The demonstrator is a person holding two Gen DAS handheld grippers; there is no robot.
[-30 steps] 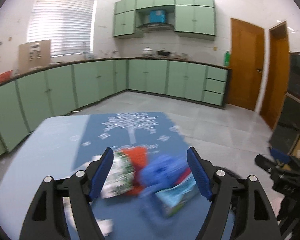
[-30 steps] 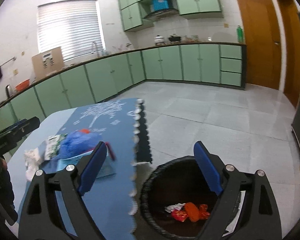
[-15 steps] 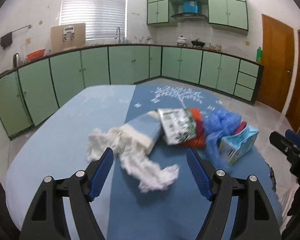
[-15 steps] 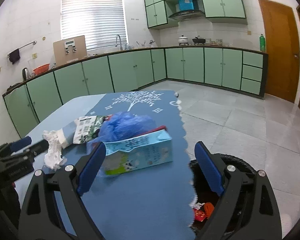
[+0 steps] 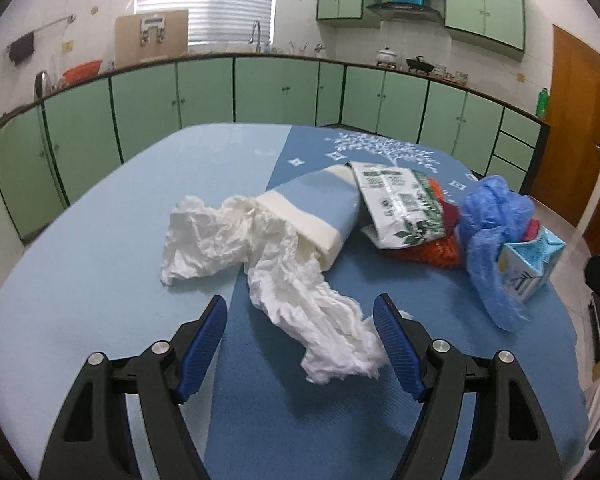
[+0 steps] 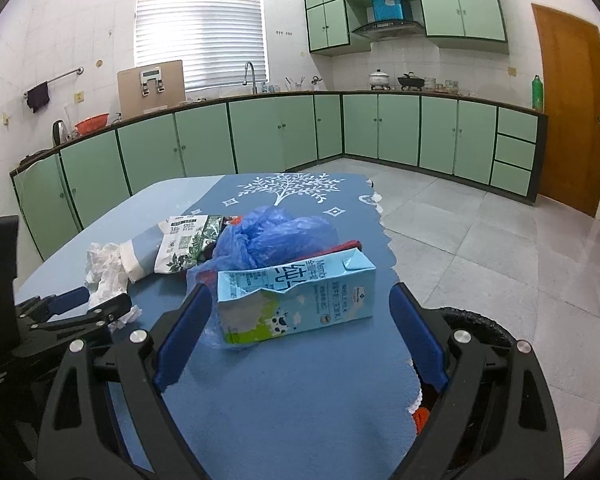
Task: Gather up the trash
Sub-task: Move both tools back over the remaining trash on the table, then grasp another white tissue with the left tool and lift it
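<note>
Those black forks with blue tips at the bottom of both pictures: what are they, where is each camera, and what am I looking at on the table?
No robot arm here: a person carries a two-finger gripper in each hand, with a fisheye camera looking forward along its fingers.

The left wrist view shows the left gripper with its fingers on either side of the end of a crumpled tissue. They have just been closing a little but do not press it yet.

The right wrist view shows the right gripper open, holding nothing, its fingers either side of a milk carton lying on its side.

Also on the table: a blue-and-cream pack, a white-and-green wrapper, something orange-red and a blue bag. A black bin stands at the table's right edge.
</note>
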